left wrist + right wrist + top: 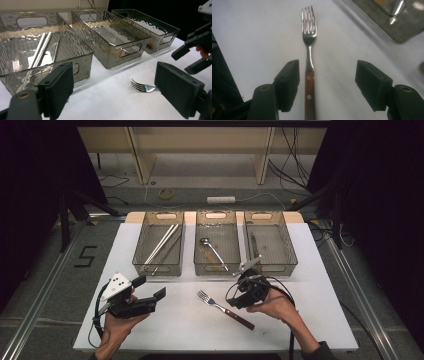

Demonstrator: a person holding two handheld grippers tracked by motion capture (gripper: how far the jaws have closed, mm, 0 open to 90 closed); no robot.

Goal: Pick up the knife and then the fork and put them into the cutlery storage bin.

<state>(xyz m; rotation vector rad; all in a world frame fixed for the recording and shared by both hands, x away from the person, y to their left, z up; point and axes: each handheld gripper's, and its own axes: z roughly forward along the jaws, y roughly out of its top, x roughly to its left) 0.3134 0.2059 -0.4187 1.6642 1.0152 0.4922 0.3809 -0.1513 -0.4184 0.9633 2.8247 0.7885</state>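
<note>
Right gripper (327,85) jaws wide, straddling fork (309,75) handle, not gripping. Fork flat on white table (165,320), in front of middle bin (216,265). Risk — handle off-centre toward one pad; closing may skid or twist it. Left gripper (112,92) wide, empty.

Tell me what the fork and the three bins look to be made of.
Fork: shiny metal head, likely steel, with a reddish-brown handle, probably wood, showing two pale rivets. Bins: translucent smoky plastic by the look, with rippled, glossy walls and cut-out handles.
</note>
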